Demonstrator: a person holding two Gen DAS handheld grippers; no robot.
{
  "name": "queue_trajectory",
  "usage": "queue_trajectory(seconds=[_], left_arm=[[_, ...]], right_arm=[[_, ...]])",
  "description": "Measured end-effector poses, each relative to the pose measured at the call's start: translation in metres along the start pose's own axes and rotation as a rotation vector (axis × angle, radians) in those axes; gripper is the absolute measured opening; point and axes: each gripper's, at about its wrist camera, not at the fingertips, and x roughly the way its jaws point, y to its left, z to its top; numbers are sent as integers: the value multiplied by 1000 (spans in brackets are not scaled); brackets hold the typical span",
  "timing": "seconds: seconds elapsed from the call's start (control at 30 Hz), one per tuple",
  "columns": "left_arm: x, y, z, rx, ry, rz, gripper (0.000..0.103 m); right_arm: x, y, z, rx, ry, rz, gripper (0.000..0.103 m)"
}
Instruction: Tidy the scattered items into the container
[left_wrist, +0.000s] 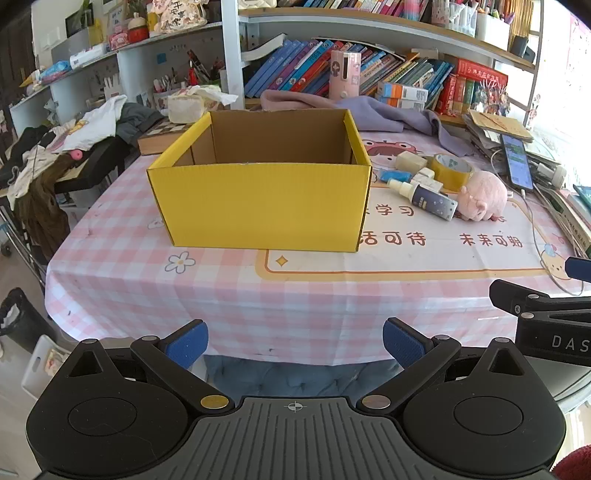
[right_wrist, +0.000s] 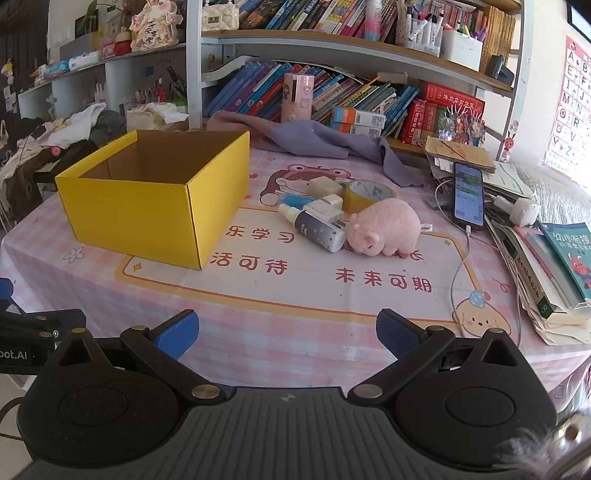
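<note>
An open yellow cardboard box (left_wrist: 258, 206) (right_wrist: 140, 218) stands on the pink checked tablecloth; its inside looks empty. To its right lies a cluster: a pink plush pig (left_wrist: 482, 197) (right_wrist: 384, 227), a dark spray bottle (left_wrist: 424, 195) (right_wrist: 314, 229), a yellow tape roll (left_wrist: 450, 170) (right_wrist: 365, 195), a white plug adapter (left_wrist: 410, 160) (right_wrist: 325, 186) and a blue item (left_wrist: 393, 175). My left gripper (left_wrist: 293, 343) is open and empty at the table's near edge, in front of the box. My right gripper (right_wrist: 288, 336) is open and empty, near the front edge, short of the cluster.
A phone (right_wrist: 468, 194) on a charging cable (right_wrist: 458, 273) lies right of the cluster. Stacked books (right_wrist: 554, 269) line the right edge. A purple cloth (right_wrist: 325, 142) and bookshelves (right_wrist: 332, 92) stand behind. A clothes-covered chair (left_wrist: 55, 155) is left of the table.
</note>
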Motion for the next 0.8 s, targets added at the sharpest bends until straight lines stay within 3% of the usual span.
queue_trajectory(seconds=[0.8], left_arm=[[-1, -2, -4, 4, 1, -6, 102]], right_arm=[[-1, -1, -2, 5, 26, 11, 103]])
